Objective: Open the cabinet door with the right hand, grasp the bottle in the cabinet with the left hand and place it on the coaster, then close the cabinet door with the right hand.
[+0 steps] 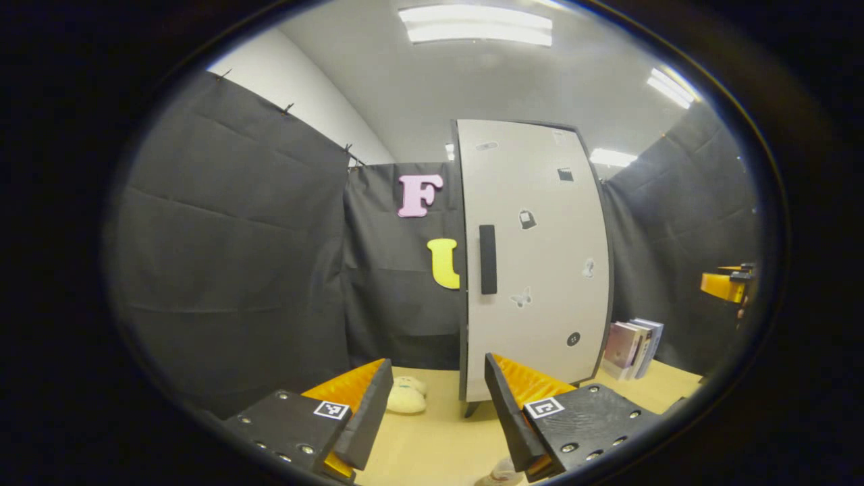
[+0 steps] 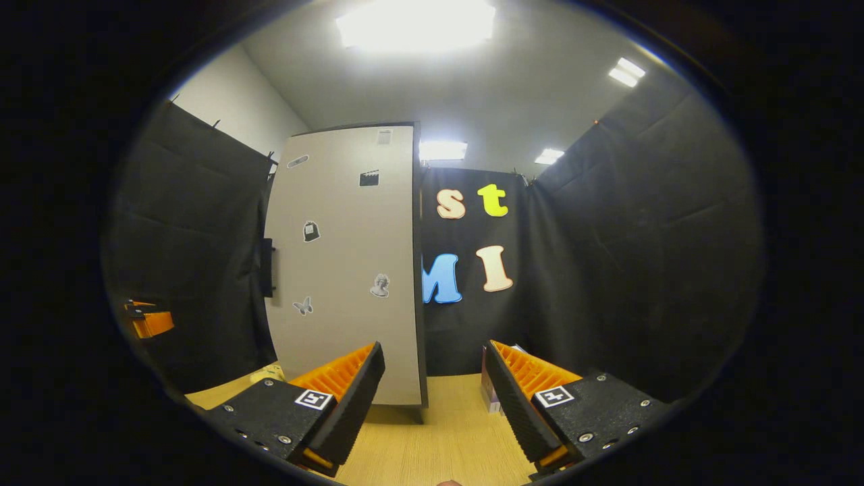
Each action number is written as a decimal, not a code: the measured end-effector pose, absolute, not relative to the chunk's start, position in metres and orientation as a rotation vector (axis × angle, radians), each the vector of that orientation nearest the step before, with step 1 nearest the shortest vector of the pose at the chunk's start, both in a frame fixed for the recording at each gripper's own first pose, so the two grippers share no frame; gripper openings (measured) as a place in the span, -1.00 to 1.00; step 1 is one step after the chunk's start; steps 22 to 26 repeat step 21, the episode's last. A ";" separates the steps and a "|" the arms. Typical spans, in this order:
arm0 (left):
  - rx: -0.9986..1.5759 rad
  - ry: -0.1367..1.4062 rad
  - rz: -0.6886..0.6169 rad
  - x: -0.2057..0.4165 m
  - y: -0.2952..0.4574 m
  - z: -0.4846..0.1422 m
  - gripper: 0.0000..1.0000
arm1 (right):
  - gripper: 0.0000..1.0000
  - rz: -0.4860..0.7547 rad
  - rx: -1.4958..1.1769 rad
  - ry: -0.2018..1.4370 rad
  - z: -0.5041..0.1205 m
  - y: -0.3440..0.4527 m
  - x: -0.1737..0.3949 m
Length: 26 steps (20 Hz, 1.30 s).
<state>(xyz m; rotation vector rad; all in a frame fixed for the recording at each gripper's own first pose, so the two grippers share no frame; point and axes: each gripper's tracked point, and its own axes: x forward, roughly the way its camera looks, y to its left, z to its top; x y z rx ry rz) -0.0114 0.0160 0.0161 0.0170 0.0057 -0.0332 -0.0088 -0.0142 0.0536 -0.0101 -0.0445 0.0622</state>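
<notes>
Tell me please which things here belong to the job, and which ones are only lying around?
For the job:
- cabinet door, closed
- door handle
- left tongs, open
- right tongs, open

Lying about:
- books beside the cabinet
- pale plush toy on the table

Shut cabinet door (image 1: 533, 256) blocks the way inside — bare table (image 1: 439, 439) before it.

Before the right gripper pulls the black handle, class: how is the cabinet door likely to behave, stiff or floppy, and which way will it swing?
The cabinet door looks like a flat rigid panel, so it probably won't flex. Its handle sits near one edge, so it likely pivots on the far edge. The tall cabinet on small feet might shift if pulled hard.
</notes>
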 end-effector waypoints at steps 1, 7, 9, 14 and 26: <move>0.018 0.003 -0.033 -0.011 0.016 0.017 0.56 | 0.86 0.060 -0.012 -0.048 0.055 -0.015 -0.010; 0.019 -0.008 -0.028 -0.012 0.016 0.020 0.67 | 0.86 0.055 -0.014 -0.049 0.055 -0.015 -0.010; 0.023 -0.011 -0.027 -0.012 0.016 0.021 0.67 | 0.86 0.054 -0.017 -0.048 0.055 -0.016 -0.010; 0.032 -0.015 -0.026 -0.012 0.016 0.022 0.45 | 0.86 0.055 -0.016 -0.053 0.056 -0.014 -0.009; 0.038 -0.021 -0.022 -0.011 0.016 0.024 0.46 | 0.85 0.050 -0.013 -0.063 0.058 -0.014 -0.005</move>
